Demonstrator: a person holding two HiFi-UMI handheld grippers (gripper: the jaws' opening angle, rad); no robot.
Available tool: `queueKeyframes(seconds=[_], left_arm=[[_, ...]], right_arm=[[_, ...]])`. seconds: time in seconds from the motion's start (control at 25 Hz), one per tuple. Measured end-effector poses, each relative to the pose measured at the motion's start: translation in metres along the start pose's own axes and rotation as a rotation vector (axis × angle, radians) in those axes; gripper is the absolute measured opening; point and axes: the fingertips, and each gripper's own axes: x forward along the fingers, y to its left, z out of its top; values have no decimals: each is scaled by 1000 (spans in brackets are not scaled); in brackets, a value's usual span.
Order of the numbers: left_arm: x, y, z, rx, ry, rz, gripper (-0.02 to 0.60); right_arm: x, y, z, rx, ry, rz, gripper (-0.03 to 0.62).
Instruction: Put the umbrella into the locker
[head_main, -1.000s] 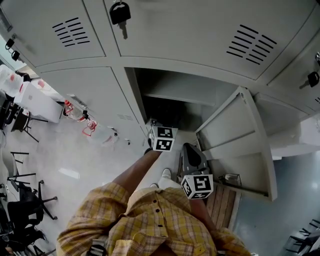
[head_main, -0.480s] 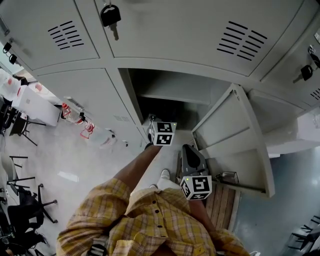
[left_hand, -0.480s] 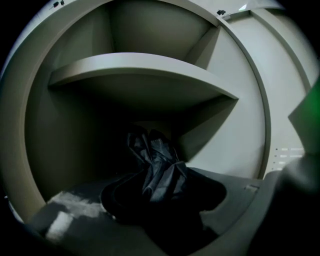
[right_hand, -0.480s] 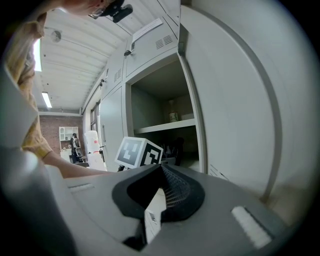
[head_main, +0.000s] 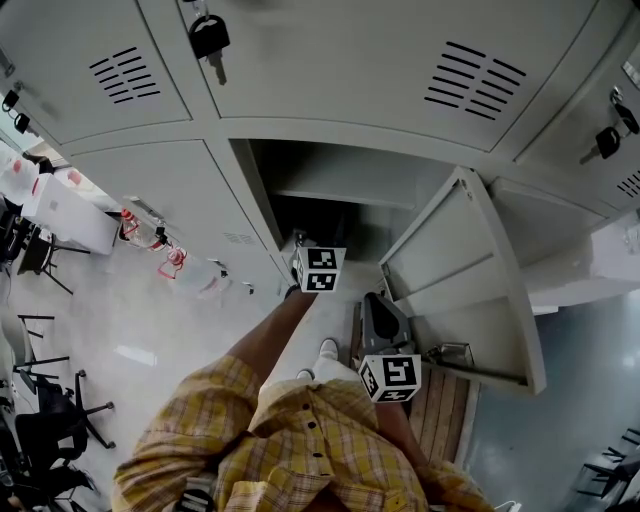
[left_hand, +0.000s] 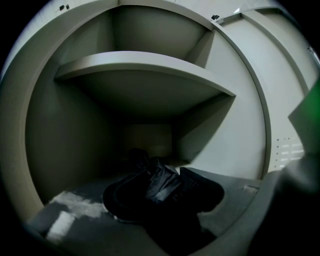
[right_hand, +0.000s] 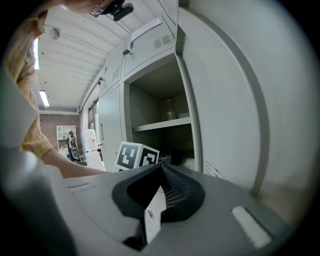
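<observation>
The black folded umbrella (left_hand: 159, 182) lies on the floor of the open locker (head_main: 262, 190), under its inner shelf (left_hand: 145, 65). My left gripper (left_hand: 162, 189) reaches into the locker mouth, and its marker cube (head_main: 320, 270) shows in the head view. Its jaws stand either side of the umbrella and are closing; I see no pad pressing on the fabric. My right gripper (right_hand: 161, 167) hangs back outside, beside the open door (head_main: 450, 260), level and pointing at the locker. Its tips meet with nothing between them.
Keys hang from the upper locker doors (head_main: 208, 38) and at the right (head_main: 607, 142). Bottles with red parts (head_main: 150, 225) stand on the floor at the left, chairs (head_main: 50, 420) beyond. A slatted wooden board (head_main: 445, 405) lies under the door. A small bottle (right_hand: 171, 109) sits on the upper shelf.
The head view has drifted slightly. Both grippers keep their places, the left at the locker mouth and the right beside the door.
</observation>
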Motion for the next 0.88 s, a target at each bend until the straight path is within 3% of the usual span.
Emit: queueKeyframes(seconds=[0.52,0.88], left_arm=[[-43,1,35,19,-46,-14,216],[-99,-8,51,-23,-84,-62,120]], right_arm=[[-13,21,4,-17,-14,9,0],[-34,36,5,-20,-28,-12,0]])
